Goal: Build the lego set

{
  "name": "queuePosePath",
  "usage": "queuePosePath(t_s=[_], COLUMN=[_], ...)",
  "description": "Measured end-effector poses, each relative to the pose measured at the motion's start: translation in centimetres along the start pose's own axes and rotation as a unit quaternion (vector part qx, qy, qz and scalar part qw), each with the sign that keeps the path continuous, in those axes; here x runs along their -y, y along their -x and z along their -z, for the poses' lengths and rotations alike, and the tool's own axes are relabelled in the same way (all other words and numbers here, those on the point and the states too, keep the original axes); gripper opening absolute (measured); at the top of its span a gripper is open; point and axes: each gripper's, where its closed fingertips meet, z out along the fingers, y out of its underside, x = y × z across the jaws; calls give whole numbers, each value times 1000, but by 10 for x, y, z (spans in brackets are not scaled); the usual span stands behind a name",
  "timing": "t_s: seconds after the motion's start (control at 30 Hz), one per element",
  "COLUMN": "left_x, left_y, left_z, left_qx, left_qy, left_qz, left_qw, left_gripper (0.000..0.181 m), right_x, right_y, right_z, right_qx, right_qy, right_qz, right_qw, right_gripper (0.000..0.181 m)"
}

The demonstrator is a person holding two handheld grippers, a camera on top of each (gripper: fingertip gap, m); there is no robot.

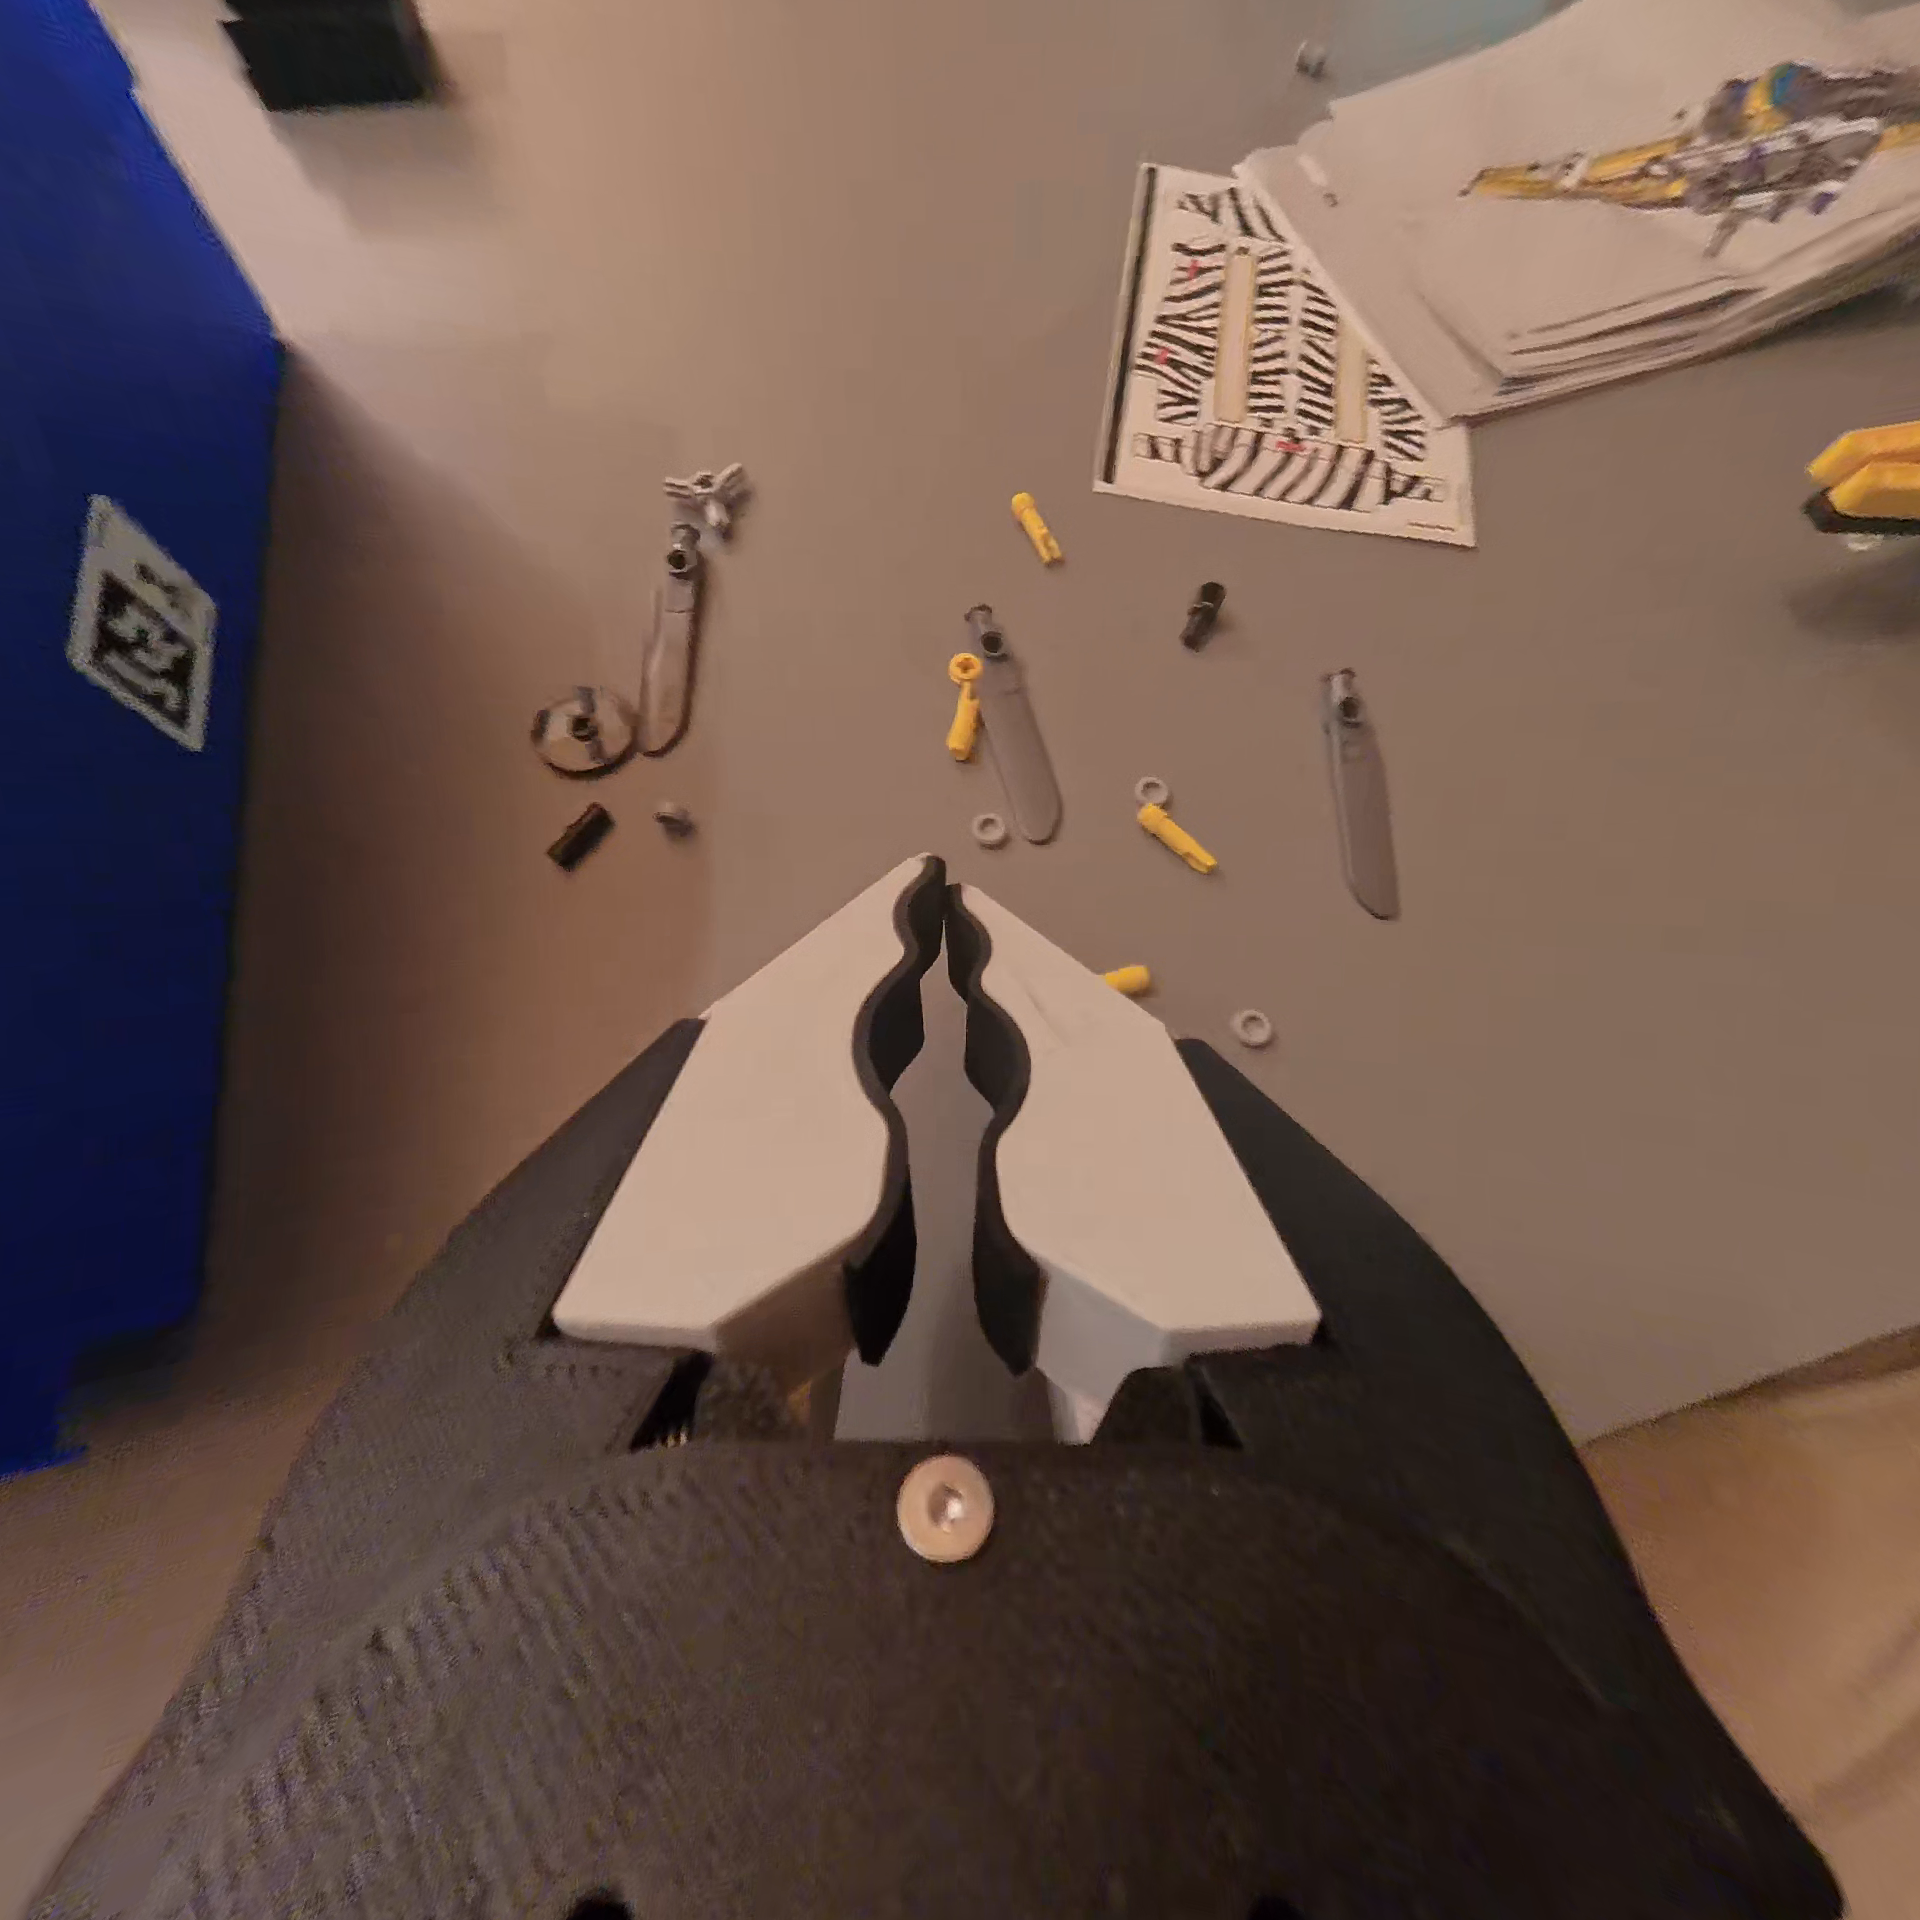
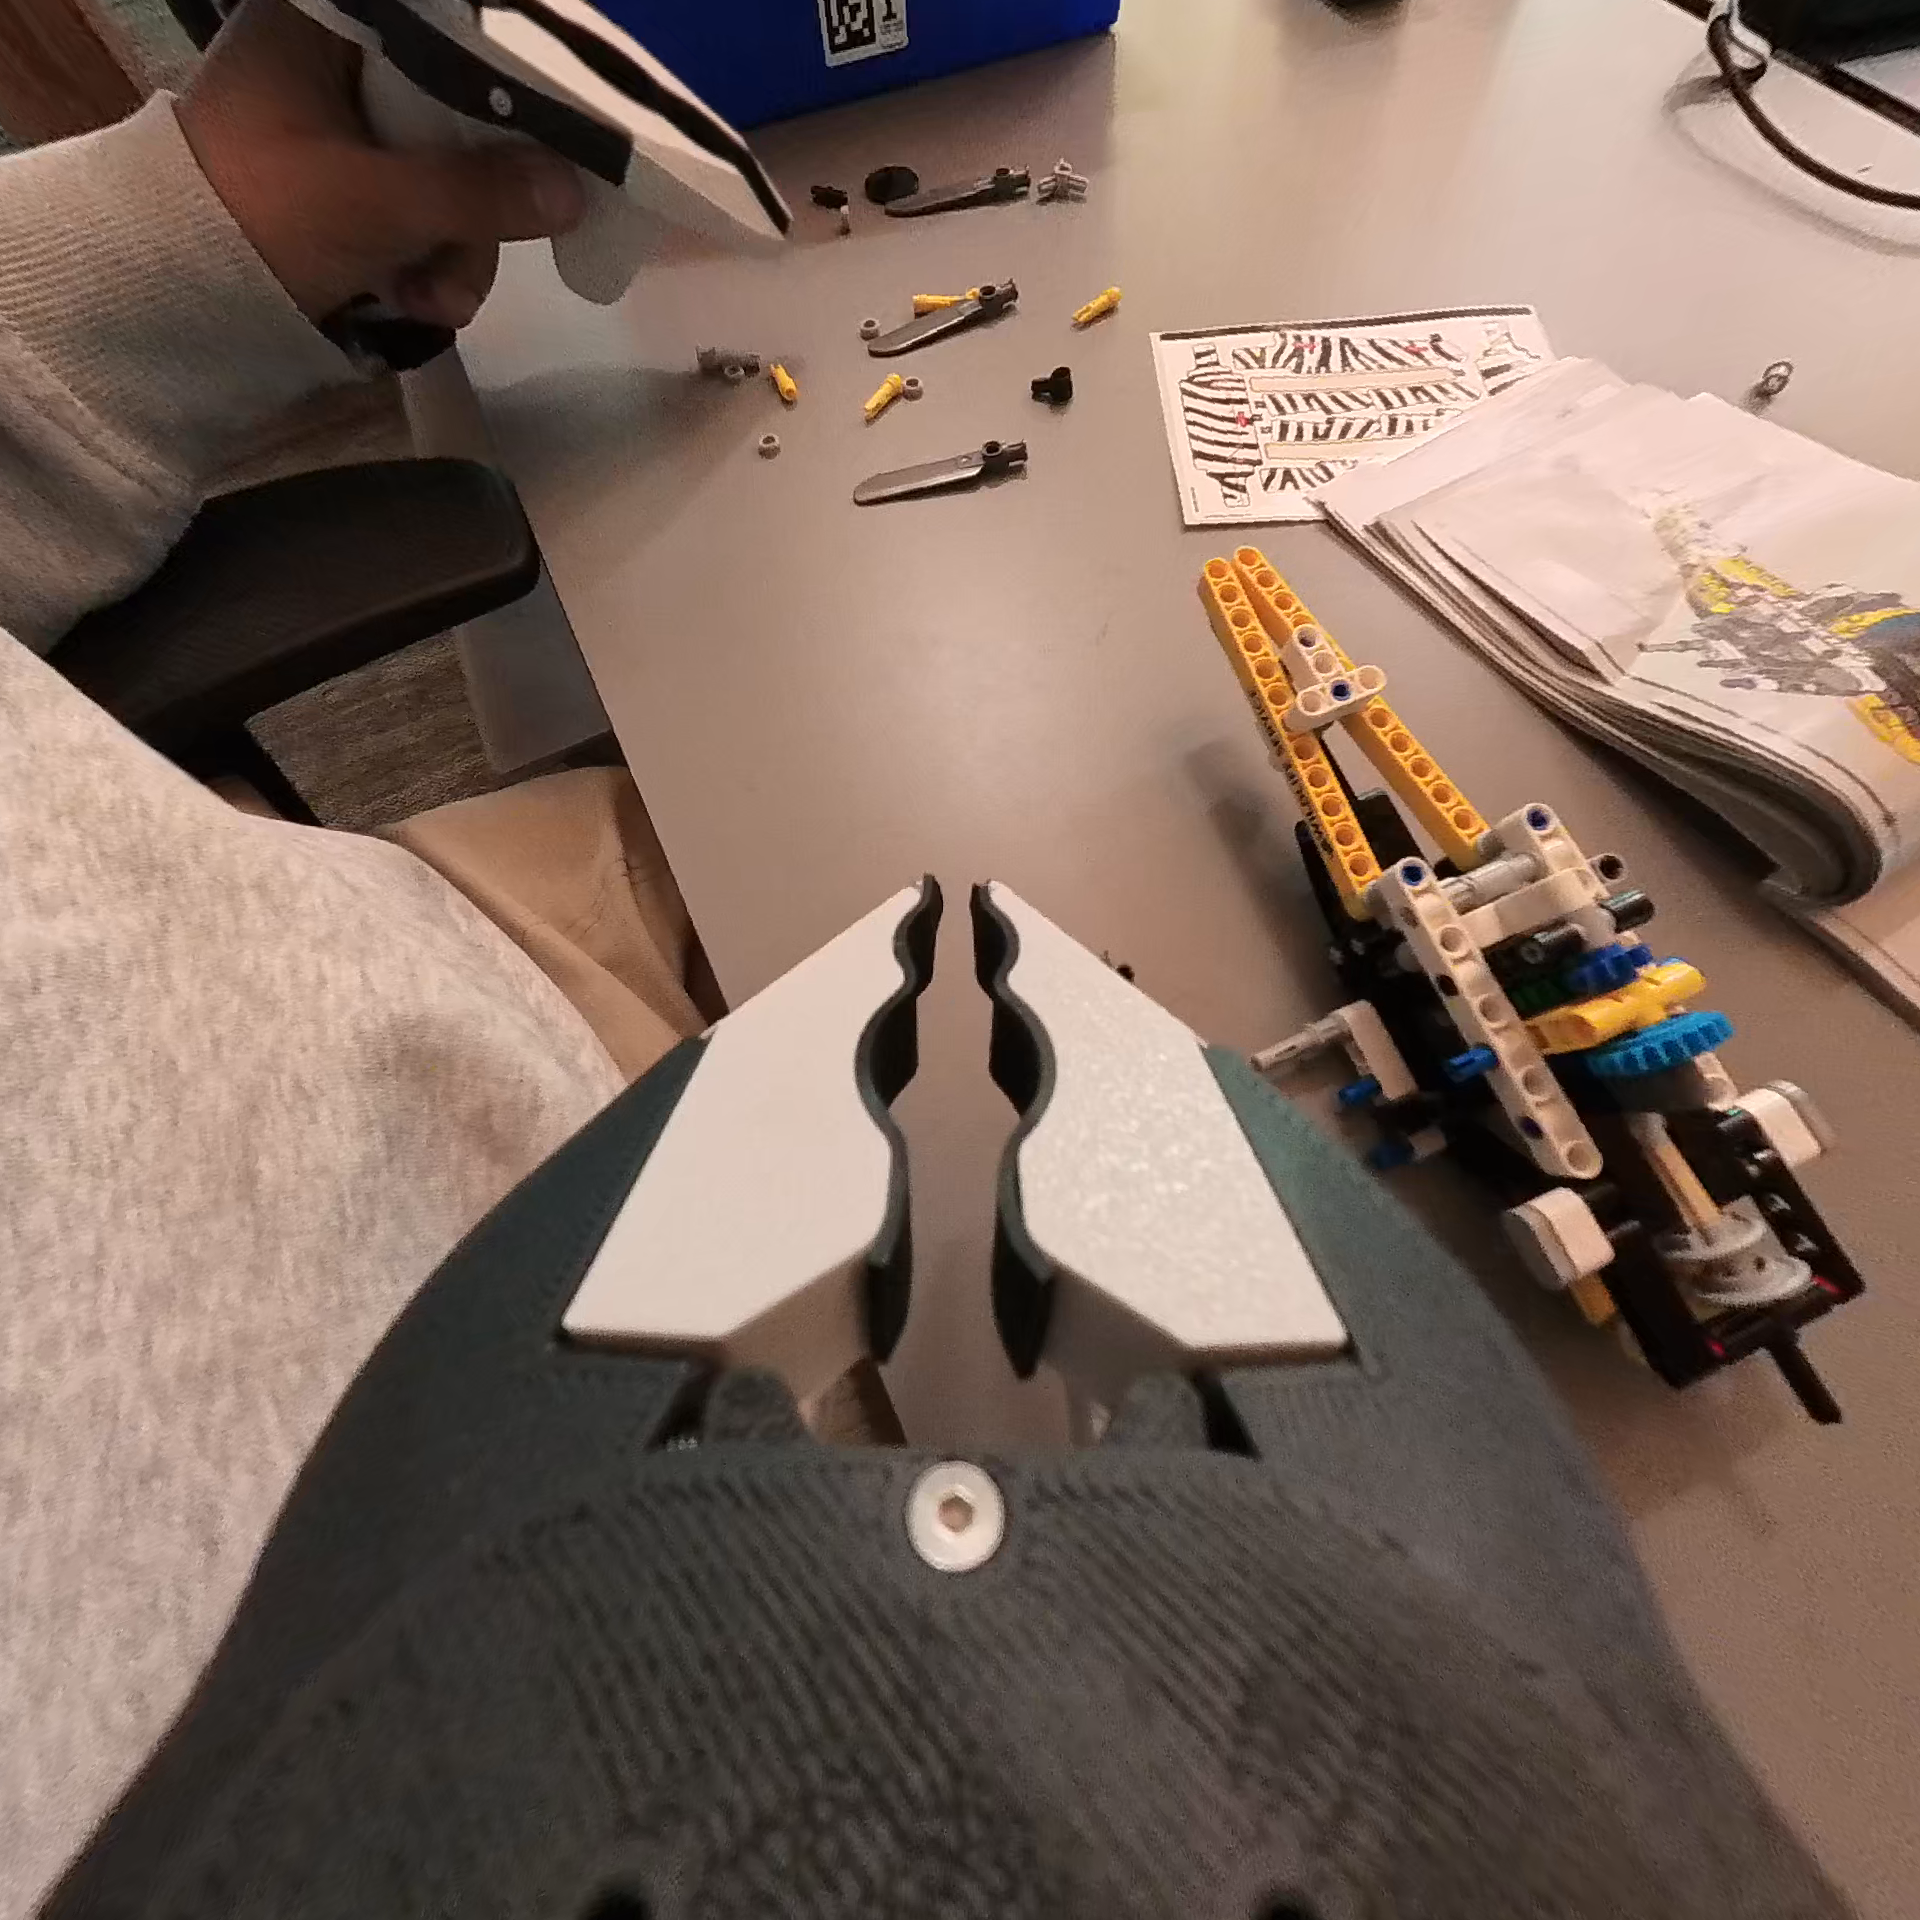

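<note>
My left gripper [image 1: 943, 883] is shut and empty, hovering over loose Lego pieces on the grey table [image 1: 831, 312]. Ahead of it lie grey blade pieces [image 1: 1013, 748] [image 1: 1356, 790], yellow pins [image 1: 1174, 836] [image 1: 964, 707], black pins [image 1: 1203, 613], small grey rings [image 1: 988, 829] and a grey disc [image 1: 582, 724]. My right gripper [image 2: 956, 899] is almost shut with a thin gap between the tips, and it is empty. The part-built yellow, white, black and blue model [image 2: 1538, 997] lies just to its right. The left gripper [image 2: 769, 223] shows at the top left.
A blue box [image 1: 125, 727] with a square marker stands at the left. A striped sticker sheet [image 2: 1340, 405] and an open instruction booklet [image 2: 1662, 623] lie at the right. A chair armrest [image 2: 312, 561] and a person's sleeve are beside the table's left edge. Cables [image 2: 1808, 125] lie far right. The gap from one gripper's tips to the other's is roughly 30 cm. My left gripper is the nearer one to the grey disc [image 1: 582, 724]: about 10 cm, against 40 cm. It is also in sight in the right wrist view [image 2: 889, 178].
</note>
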Motion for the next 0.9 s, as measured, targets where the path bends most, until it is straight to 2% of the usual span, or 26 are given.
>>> queuePosePath(t_s=[0.17, 0.33, 0.5, 0.7, 0.9], left_x=[0, 7, 6, 2, -5], left_y=[41, 80, 90, 86, 85], left_z=[4, 1, -13, -24, -30], left_qx=[59, 115, 105, 58, 45], left_qy=[-11, -22, -3, 9, 39], left_qz=[45, 41, 25, 52, 52], left_qw=[997, 992, 994, 997, 997], left_gripper=[0, 4, 13, 13, 14], right_x=[-2, 3, 5, 3, 4], right_y=[1, 4, 4, 2, 1], right_z=[2, 0, 1, 1, 0], right_qx=[4, 27, 20, 19, 20], right_qy=[-10, -29, -28, -29, -29], right_qz=[-25, -56, -47, -57, -55], right_qw=[1000, 998, 998, 998, 998], right_gripper=[5, 5, 5, 5, 5])
